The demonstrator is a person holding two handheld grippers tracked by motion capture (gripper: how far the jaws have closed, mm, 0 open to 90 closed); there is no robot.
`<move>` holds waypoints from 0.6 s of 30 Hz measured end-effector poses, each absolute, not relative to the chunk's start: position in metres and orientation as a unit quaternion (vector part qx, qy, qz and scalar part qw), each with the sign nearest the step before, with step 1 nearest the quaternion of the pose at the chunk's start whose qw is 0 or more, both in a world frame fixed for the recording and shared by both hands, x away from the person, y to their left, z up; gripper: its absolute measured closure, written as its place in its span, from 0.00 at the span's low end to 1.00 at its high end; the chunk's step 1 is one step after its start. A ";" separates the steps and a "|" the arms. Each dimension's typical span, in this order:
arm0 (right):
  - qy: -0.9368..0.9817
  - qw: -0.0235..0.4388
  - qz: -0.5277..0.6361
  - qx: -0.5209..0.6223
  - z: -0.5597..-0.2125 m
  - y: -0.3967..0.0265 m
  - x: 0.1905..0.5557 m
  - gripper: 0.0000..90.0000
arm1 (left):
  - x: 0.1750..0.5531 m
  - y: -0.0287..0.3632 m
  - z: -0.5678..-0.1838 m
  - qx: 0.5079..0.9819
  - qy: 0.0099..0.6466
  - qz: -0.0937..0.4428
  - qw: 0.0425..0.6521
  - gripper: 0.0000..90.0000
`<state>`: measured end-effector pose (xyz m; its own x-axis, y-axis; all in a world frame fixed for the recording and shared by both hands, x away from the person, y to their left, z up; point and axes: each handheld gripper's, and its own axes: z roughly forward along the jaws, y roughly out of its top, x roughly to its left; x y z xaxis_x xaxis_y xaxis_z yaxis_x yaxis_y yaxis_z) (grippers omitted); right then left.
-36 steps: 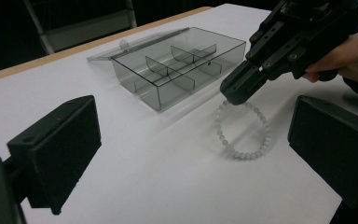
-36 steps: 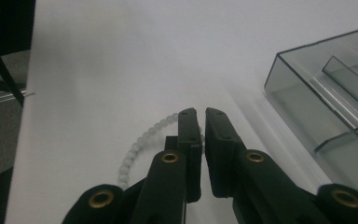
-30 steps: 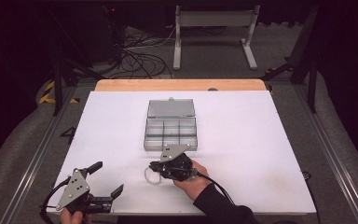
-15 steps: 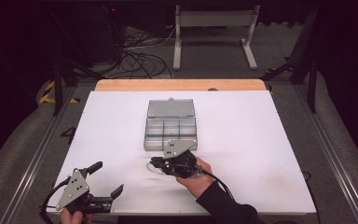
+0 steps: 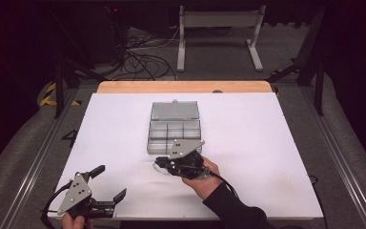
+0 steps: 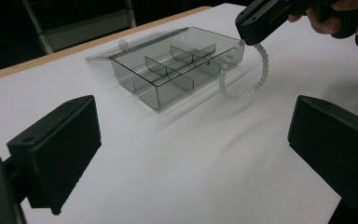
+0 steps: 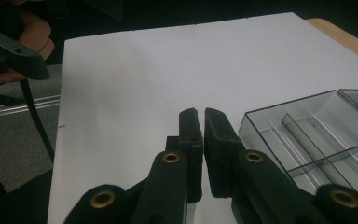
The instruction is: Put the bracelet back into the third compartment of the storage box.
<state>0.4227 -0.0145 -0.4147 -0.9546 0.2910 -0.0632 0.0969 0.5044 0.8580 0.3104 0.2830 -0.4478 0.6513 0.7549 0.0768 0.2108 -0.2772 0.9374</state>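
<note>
My right gripper (image 5: pixel 161 163) pinches a translucent white beaded bracelet (image 6: pixel 247 77), which hangs clear of the white table (image 5: pixel 267 143), just at 6 o'clock of the compartment box (image 5: pixel 174 131). Nothing is stowed yet; drop-off remains. Box: smoky clear plastic, thin dividers, hinged lid open. Left gripper (image 5: pixel 108 183) idle, jaws spread, at 8 o'clock.

The right gripper (image 5: pixel 161 163) now lifts the clear beaded ring (image 6: pixel 247 74) off the worktop (image 5: pixel 267 143), closer to the box (image 5: pixel 174 130).
</note>
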 end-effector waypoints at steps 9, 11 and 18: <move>0.862 0.114 0.480 0.117 -0.404 -0.020 0.430 0.96 | 0.310 0.283 -0.448 0.753 0.322 0.267 0.509 0.03; 0.861 0.118 0.479 0.120 -0.400 -0.022 0.433 0.96 | 0.310 0.283 -0.448 0.752 0.322 0.267 0.509 0.03; 0.859 0.131 0.476 0.134 -0.387 -0.032 0.446 0.96 | 0.311 0.284 -0.448 0.753 0.321 0.267 0.508 0.03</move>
<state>0.4456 -0.0321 -0.3869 -0.9295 0.3555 -0.0978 0.1057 0.5111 0.8530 0.3107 0.2835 -0.4477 0.6509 0.7554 0.0758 0.2124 -0.2771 0.9371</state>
